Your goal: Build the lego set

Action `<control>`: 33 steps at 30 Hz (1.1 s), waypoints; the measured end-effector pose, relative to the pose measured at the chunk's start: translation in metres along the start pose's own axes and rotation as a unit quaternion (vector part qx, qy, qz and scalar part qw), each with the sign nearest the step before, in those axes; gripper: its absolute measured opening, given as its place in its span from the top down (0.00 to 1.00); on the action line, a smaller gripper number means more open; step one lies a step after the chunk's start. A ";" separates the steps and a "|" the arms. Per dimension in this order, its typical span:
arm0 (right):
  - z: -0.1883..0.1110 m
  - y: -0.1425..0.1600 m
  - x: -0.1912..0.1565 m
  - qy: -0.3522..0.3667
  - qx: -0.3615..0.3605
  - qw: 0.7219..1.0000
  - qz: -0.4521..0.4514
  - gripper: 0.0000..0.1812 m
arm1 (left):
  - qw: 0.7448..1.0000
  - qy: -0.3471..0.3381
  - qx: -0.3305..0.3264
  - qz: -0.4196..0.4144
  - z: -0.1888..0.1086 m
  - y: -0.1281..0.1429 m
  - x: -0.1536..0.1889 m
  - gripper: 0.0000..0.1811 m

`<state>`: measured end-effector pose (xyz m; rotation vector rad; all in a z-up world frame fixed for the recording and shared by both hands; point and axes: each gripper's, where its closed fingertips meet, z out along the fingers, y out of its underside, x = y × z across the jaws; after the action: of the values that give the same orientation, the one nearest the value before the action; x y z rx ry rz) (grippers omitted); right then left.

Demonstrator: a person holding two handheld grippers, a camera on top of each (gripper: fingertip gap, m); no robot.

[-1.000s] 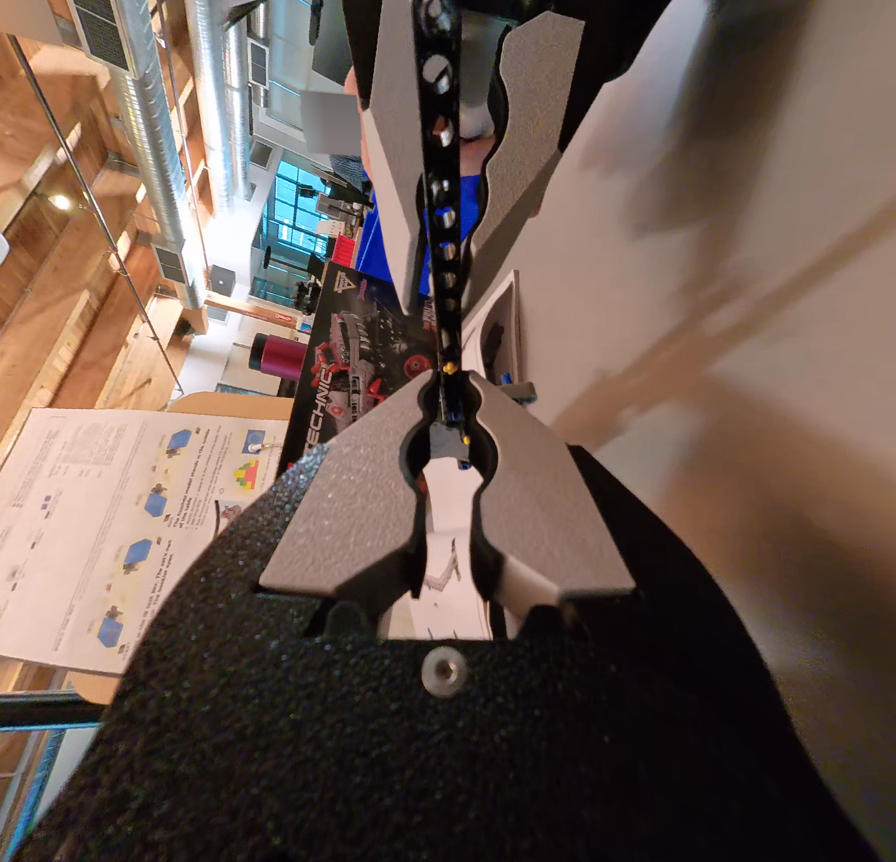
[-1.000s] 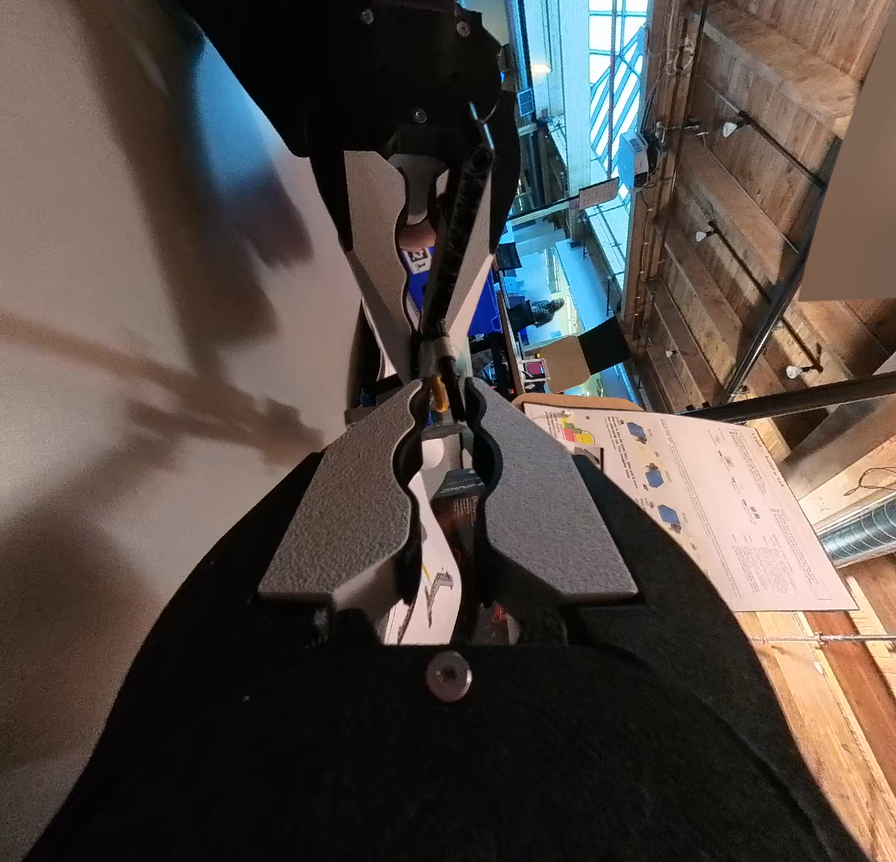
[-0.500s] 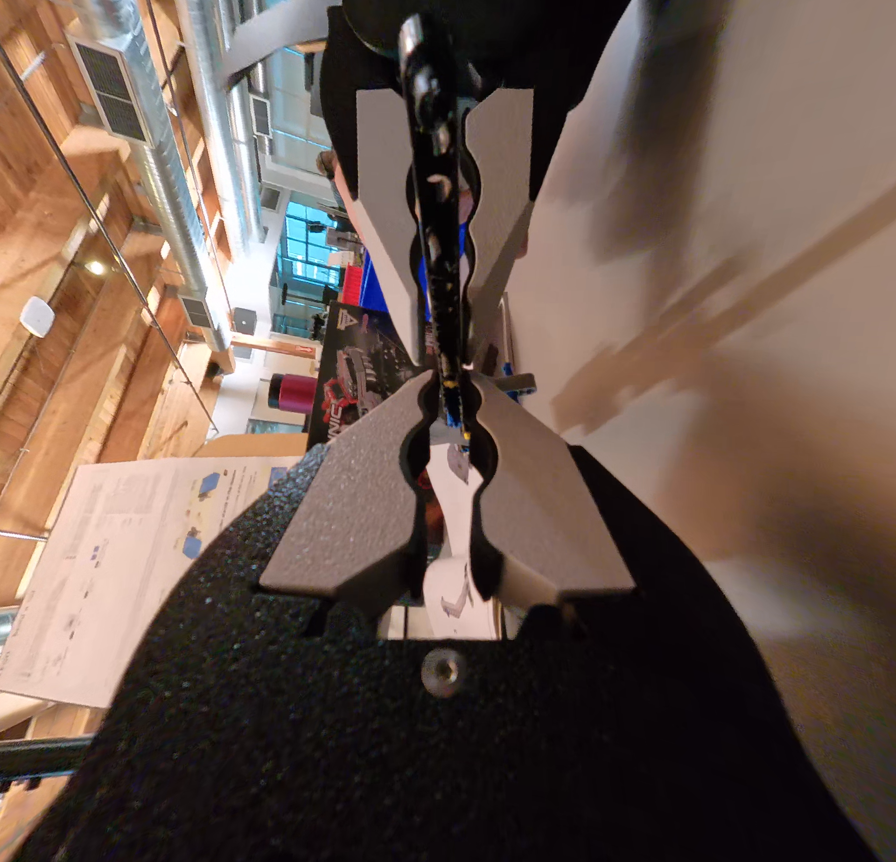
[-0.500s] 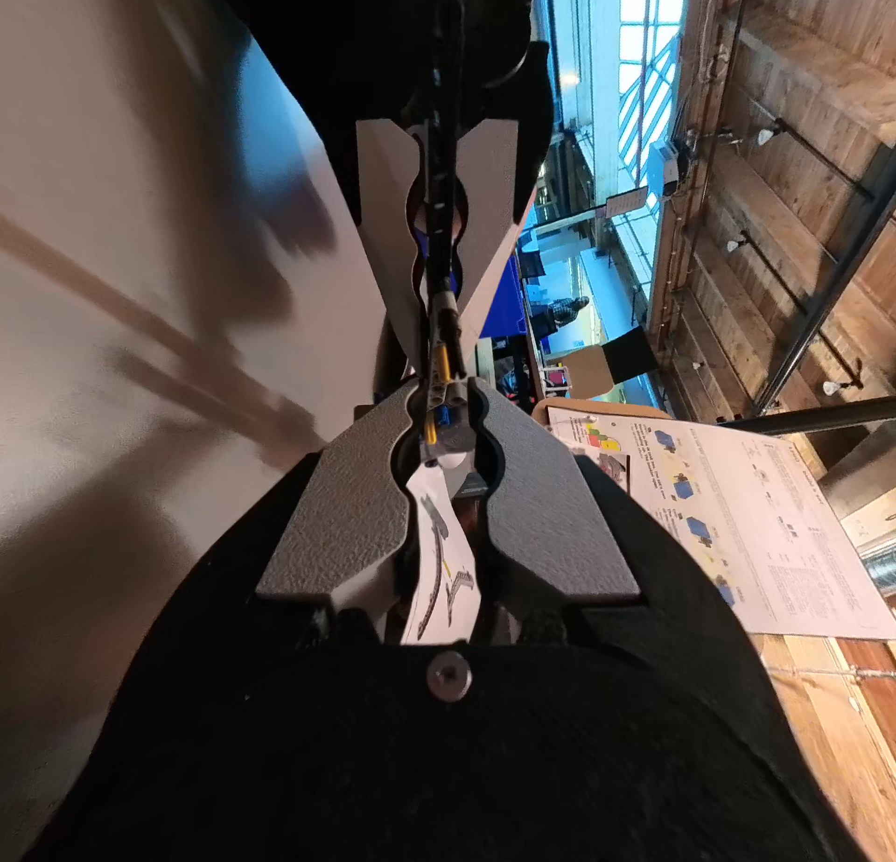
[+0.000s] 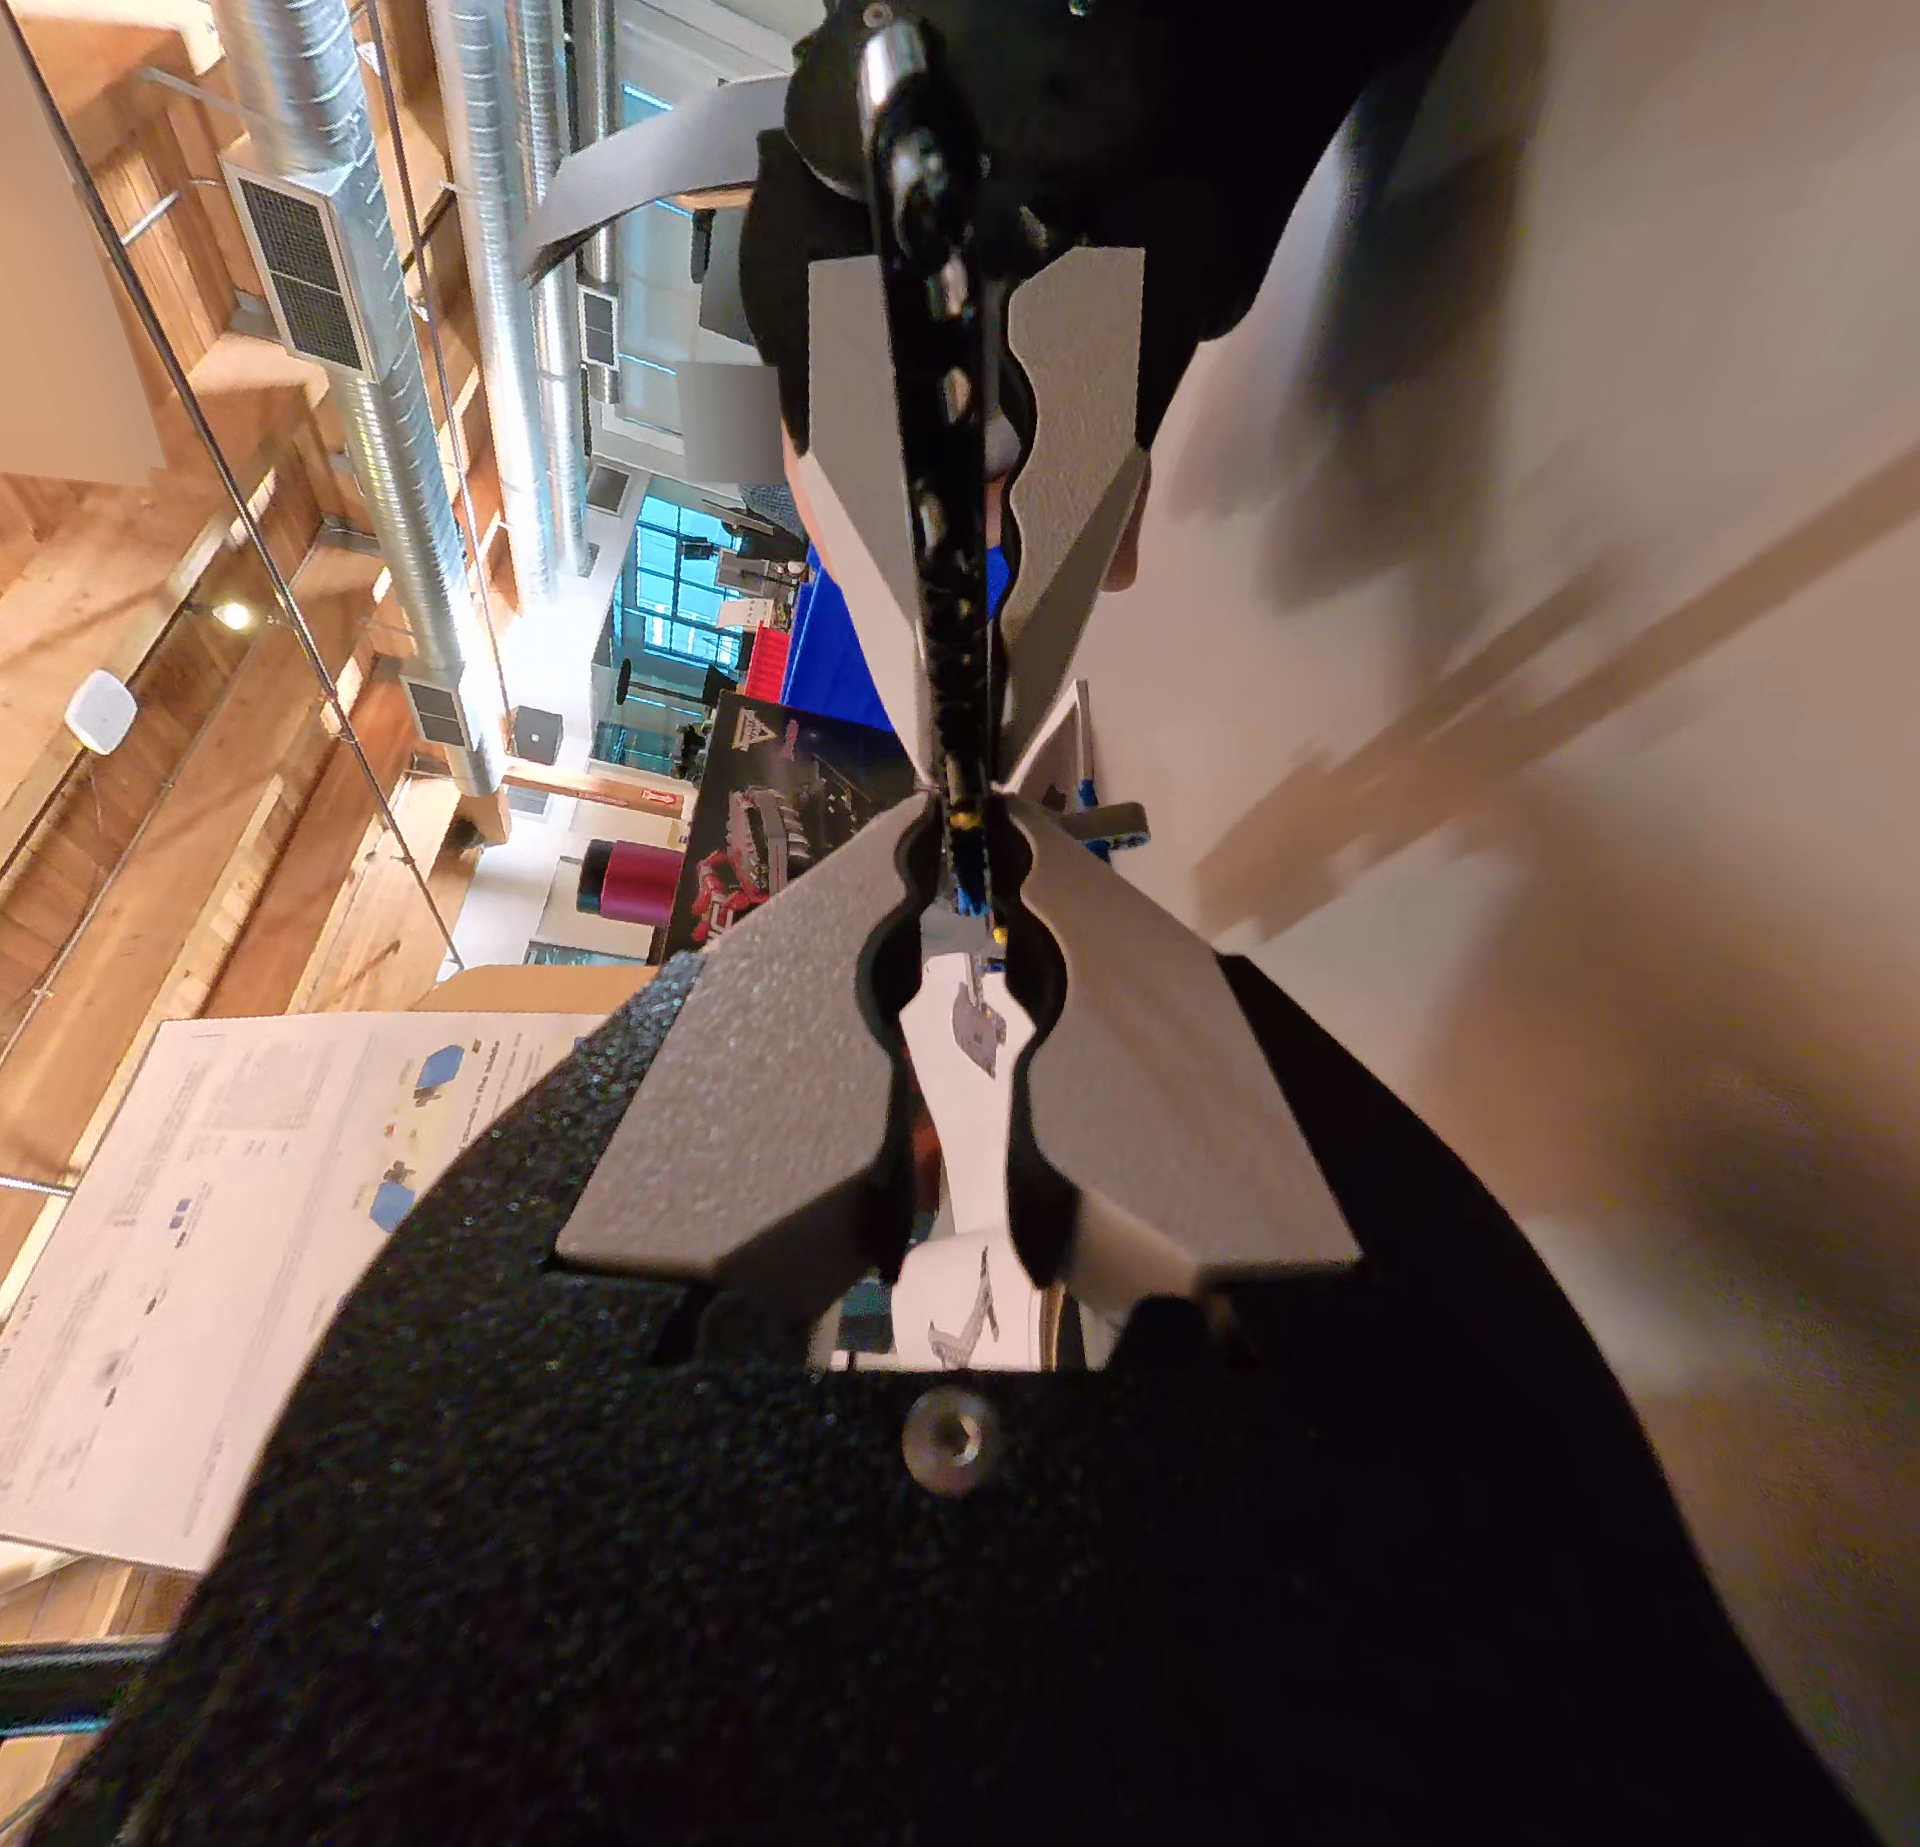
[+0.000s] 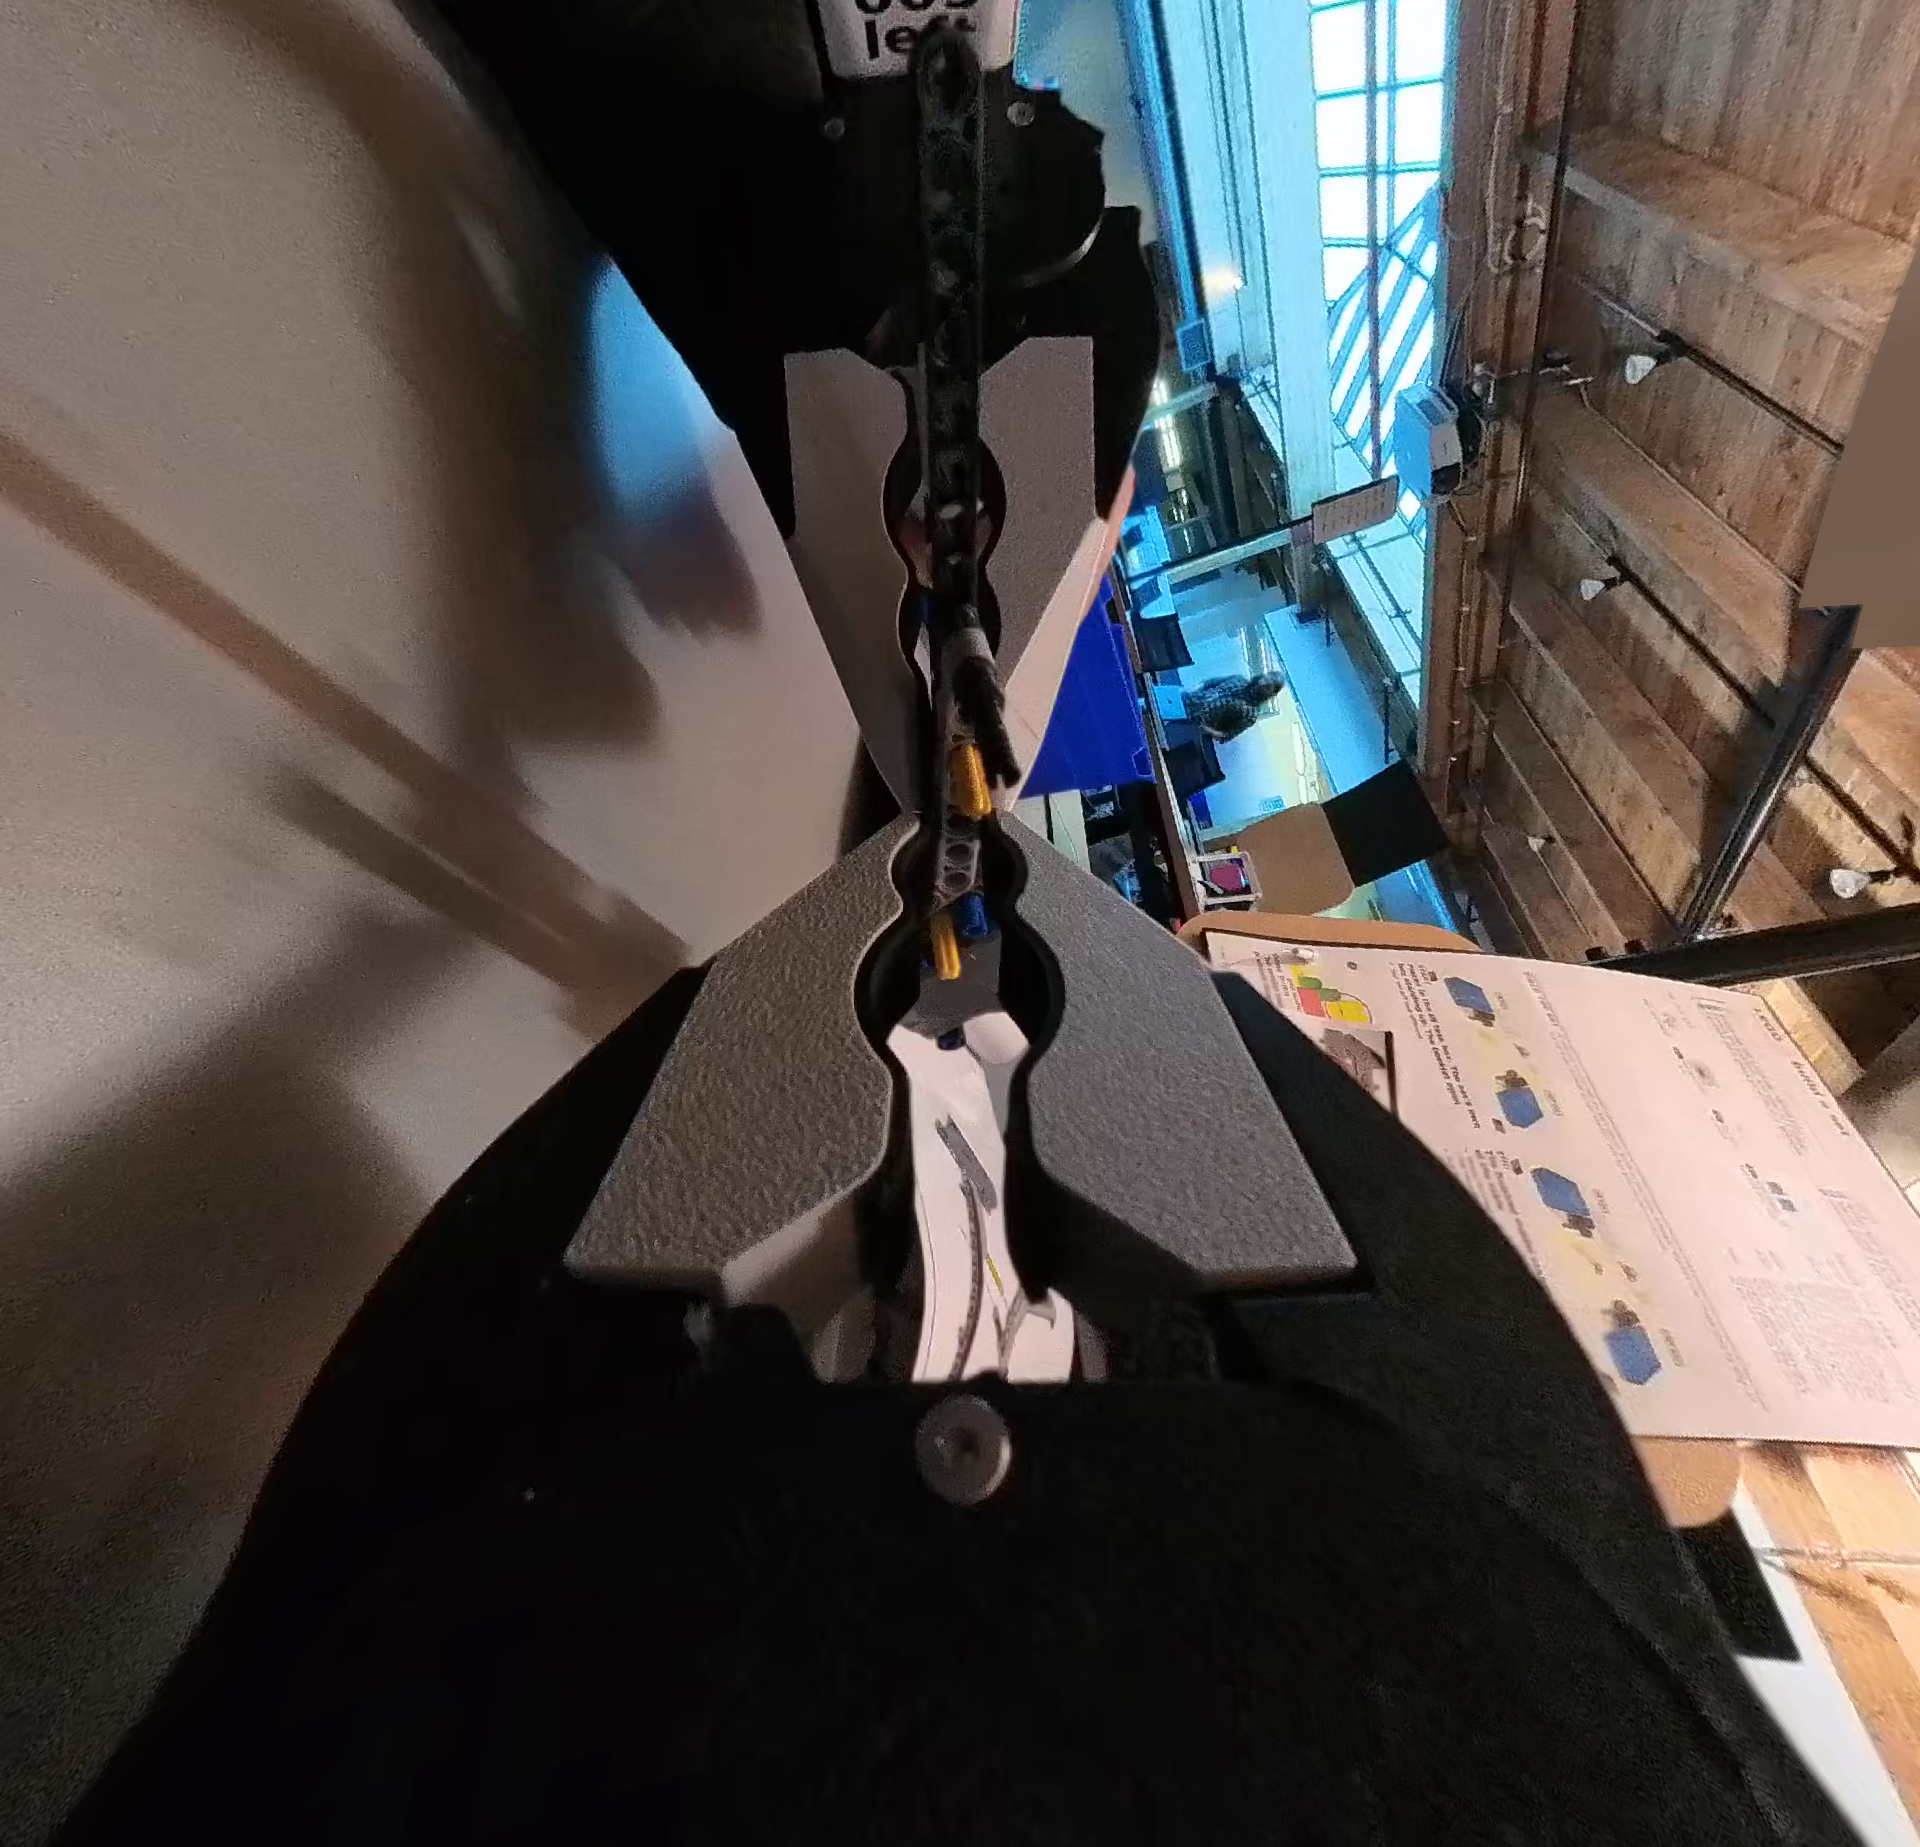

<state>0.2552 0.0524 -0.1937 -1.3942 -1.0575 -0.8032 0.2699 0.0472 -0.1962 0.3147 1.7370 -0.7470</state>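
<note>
**Two grippers meet tip to tip on one black beam**

The left gripper [image 5: 961,831] and the right gripper [image 6: 961,852] face each other above the pale table [image 5: 1558,654], each pinching the same long black holed lego beam [image 5: 940,509] between its grey fingers [image 5: 790,1049]. The beam runs from one gripper straight into the other. Small yellow pins [image 6: 969,779] and a blue piece [image 6: 974,917] sit on it near the right gripper's tips; how they attach appears unclear. Beyond lie the black lego box [image 5: 769,821], a dark red cup [image 5: 634,881] and a printed instruction sheet [image 6: 1621,1174]
</note>
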 end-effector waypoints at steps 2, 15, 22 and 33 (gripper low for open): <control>0.000 0.000 -0.001 -0.001 -0.001 1.000 -0.008 0.97 | 1.000 0.003 0.003 -0.002 0.000 -0.001 0.001 0.97; 0.000 -0.007 -0.011 -0.045 -0.008 0.998 -0.039 0.98 | 0.999 0.014 0.008 0.034 -0.004 -0.005 0.009 0.97; -0.006 -0.015 -0.008 -0.050 -0.006 0.998 -0.044 0.97 | 0.999 0.005 0.018 0.045 -0.006 -0.012 0.007 0.97; -0.008 -0.020 -0.009 -0.050 0.021 0.999 0.005 0.97 | 0.999 0.006 0.030 0.013 -0.006 -0.015 0.008 0.97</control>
<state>0.2341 0.0421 -0.1936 -1.4139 -1.1377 -0.7068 0.2544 0.0380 -0.1982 0.3838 1.7202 -0.7808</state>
